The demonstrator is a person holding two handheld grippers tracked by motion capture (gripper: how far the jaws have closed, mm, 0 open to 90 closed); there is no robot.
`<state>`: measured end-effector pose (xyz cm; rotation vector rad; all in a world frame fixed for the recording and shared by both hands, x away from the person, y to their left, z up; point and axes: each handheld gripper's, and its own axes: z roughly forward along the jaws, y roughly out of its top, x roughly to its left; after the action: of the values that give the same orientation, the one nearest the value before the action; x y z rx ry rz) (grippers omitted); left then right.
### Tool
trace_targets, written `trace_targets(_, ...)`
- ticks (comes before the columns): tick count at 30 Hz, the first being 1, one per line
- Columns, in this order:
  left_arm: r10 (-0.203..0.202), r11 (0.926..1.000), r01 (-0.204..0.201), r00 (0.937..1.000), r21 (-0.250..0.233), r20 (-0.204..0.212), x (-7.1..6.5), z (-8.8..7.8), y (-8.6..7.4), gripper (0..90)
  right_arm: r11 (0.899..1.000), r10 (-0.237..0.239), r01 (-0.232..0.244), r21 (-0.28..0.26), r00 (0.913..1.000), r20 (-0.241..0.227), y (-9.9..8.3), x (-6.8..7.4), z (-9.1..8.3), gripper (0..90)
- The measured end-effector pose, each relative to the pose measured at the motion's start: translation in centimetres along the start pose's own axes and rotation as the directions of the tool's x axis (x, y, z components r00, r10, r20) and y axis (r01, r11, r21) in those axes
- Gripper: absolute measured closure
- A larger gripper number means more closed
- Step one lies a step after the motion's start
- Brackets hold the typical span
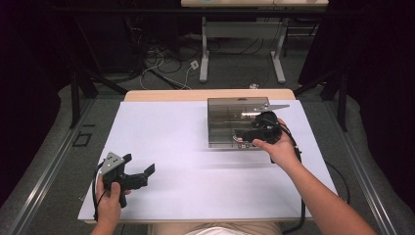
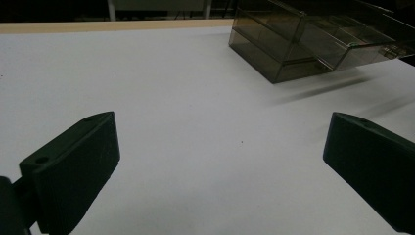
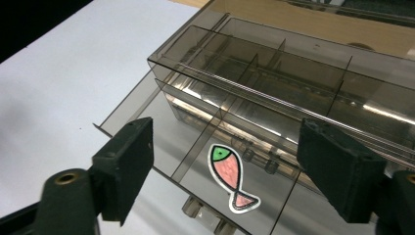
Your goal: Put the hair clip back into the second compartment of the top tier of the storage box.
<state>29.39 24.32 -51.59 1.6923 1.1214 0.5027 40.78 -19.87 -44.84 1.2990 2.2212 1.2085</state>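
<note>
Left tool (image 1: 142, 165) open, right tool (image 3: 230, 161) open

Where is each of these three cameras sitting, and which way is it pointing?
High view: above the person's side, looking forward and down on the table; both forearms, the left gripper and right gripper show.
Left gripper view: rides the left gripper, looking level across the white table toward the smoky plastic box; its two black jaws stand wide.
Right gripper view: rides the right gripper, looking down into the box at a fish sticker; its jaws stand open.
All three share the box.
</note>
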Motion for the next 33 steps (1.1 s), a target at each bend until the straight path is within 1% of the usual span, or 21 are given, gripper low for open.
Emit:
trace_targets(3,0.002,1.0000,-0.002,1.0000,0.001,0.000,0.0,0.0,0.0,0.5,1.000,-0.005,0.005,-0.009,1.0000,0.000,-0.1,0.3,-0.4,15.7)
trace_targets(5,0.002,1.0000,-0.002,1.0000,0.001,-0.001,0.0,0.0,0.0,0.5,1.000,-0.010,0.010,-0.014,0.9999,-0.002,-0.1,0.6,-0.7,15.2)
trace_targets(6,0.003,1.0000,-0.003,1.0000,0.001,0.000,0.0,0.0,0.0,0.5,0.999,-0.031,0.031,-0.019,0.9995,0.006,-0.2,0.7,-0.9,15.0)
trace_targets(8,0.003,1.0000,-0.003,1.0000,0.001,0.000,0.0,0.0,0.0,0.5,0.999,-0.031,0.031,-0.018,0.9995,0.007,-0.2,0.9,-1.1,14.6)
trace_targets(9,0.005,1.0000,-0.005,1.0000,0.001,-0.001,0.0,0.0,0.0,0.5,0.999,-0.044,0.044,-0.017,0.9990,0.011,-0.3,1.1,-1.3,13.0)
trace_targets(10,0.001,1.0000,-0.001,1.0000,0.001,0.000,0.0,0.0,0.0,0.5,0.999,-0.044,0.044,-0.017,0.9990,0.011,-0.3,1.1,-1.3,13.0)
trace_targets(11,0.005,1.0000,-0.005,1.0000,0.001,-0.001,0.0,0.0,0.0,0.5,0.998,-0.056,0.056,-0.017,0.9983,0.015,-0.4,1.2,-1.4,11.7)
trace_targets(13,0.003,1.0000,-0.003,1.0000,0.000,0.000,0.0,0.0,0.0,0.5,0.998,-0.066,0.066,-0.017,0.9978,0.007,-0.5,1.4,-1.7,7.3)
trace_targets(14,0.002,1.0000,-0.002,1.0000,0.000,0.001,0.0,0.0,0.0,0.5,0.997,-0.070,0.070,-0.023,0.9976,0.002,-0.6,1.5,-1.8,5.2)
trace_targets(15,0.005,1.0000,-0.005,1.0000,-0.001,0.001,-0.1,0.0,0.0,0.5,0.996,-0.083,0.083,-0.028,0.9965,0.007,-0.8,1.6,-2.0,3.0)
trace_targets(16,0.007,1.0000,-0.007,1.0000,0.000,0.000,-0.1,0.0,0.0,0.5,0.996,-0.085,0.085,-0.025,0.9963,0.015,-0.9,1.8,-2.1,2.0)
trace_targets(18,0.008,1.0000,-0.008,1.0000,0.000,0.001,-0.1,0.0,0.0,0.5,0.996,-0.088,0.089,-0.031,0.9960,0.015,-1.0,1.8,-2.2,0.4)
trace_targets(19,0.007,1.0000,-0.007,1.0000,-0.001,0.001,-0.1,0.0,0.0,0.5,0.996,-0.087,0.087,-0.033,0.9961,0.017,-1.1,1.9,-2.4,0.0)
trace_targets(21,0.008,1.0000,-0.008,1.0000,0.000,0.000,-0.1,0.0,0.0,0.5,0.994,-0.102,0.104,-0.041,0.9942,0.033,-1.4,2.0,-2.8,0.0)
trace_targets(23,0.006,1.0000,-0.006,1.0000,0.000,0.002,-0.1,0.0,0.0,0.5,0.993,-0.104,0.105,-0.044,0.9938,0.040,-1.6,2.1,-2.9,0.0)
trace_targets(28,0.010,1.0000,-0.010,1.0000,0.001,0.000,-0.1,0.0,0.0,0.5,0.993,-0.104,0.106,-0.046,0.9935,0.046,-2.2,2.2,-3.5,0.0)
trace_targets(29,0.012,0.9999,-0.012,0.9999,0.000,0.000,-0.1,0.0,0.0,0.5,0.992,-0.115,0.117,-0.045,0.9923,0.047,-2.4,2.3,-3.7,0.0)
trace_targets(30,0.012,0.9999,-0.012,0.9999,0.000,0.000,-0.1,0.0,0.0,0.5,0.992,-0.115,0.117,-0.045,0.9923,0.047,-2.4,2.3,-3.7,0.0)
trace_targets(33,0.009,1.0000,-0.009,1.0000,-0.001,0.001,-0.2,0.0,0.0,0.5,0.992,-0.112,0.115,-0.058,0.9927,0.043,-3.0,2.4,-4.0,0.0)
